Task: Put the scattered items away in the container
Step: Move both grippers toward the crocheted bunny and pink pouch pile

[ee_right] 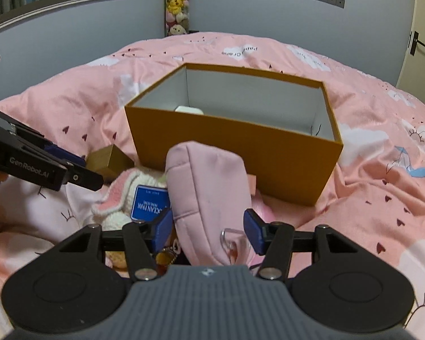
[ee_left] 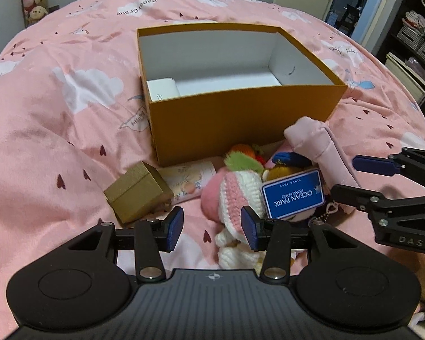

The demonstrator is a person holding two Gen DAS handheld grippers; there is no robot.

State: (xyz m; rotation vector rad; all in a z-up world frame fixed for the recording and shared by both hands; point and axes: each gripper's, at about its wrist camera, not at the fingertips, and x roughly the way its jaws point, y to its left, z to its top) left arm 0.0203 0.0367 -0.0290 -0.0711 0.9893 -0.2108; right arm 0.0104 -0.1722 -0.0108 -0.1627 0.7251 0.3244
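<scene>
Left wrist view shows the orange box (ee_left: 240, 121) in the upper middle of the frame, sitting open on the pink bed cover (ee_left: 42, 130). Only 1 white item (ee_left: 163, 89) lies inside it, in the lower left corner of its floor; the rest of the white interior that shows is bare. By that reckoning the tidying has barely begun.

Most of the clutter sits in a heap at the lower middle of the frame, just in front of the box's near wall. A small gold box (ee_left: 136, 191) lies at the lower left of the heap, with a floral card (ee_left: 188, 180) beside it. A pink and white crocheted toy (ee_left: 235, 198) lies at the centre, a blue Ocean Park tag (ee_left: 293, 194) rests against it, and small plush pieces are bunched behind. All of these are left to move.

The left tongs (ee_left: 212, 228) are released, with the jaws spread wide and nothing between them, poised just short of the crocheted toy.

In the right wrist view, the right tongs (ee_right: 208, 231) are also spread, but they straddle the pink pouch (ee_right: 206, 189), which stands up in the lower middle of the frame. The pads flank it without visibly pressing it. My judgement is that the pouch is the next item to go in, once the jaws close.
</scene>
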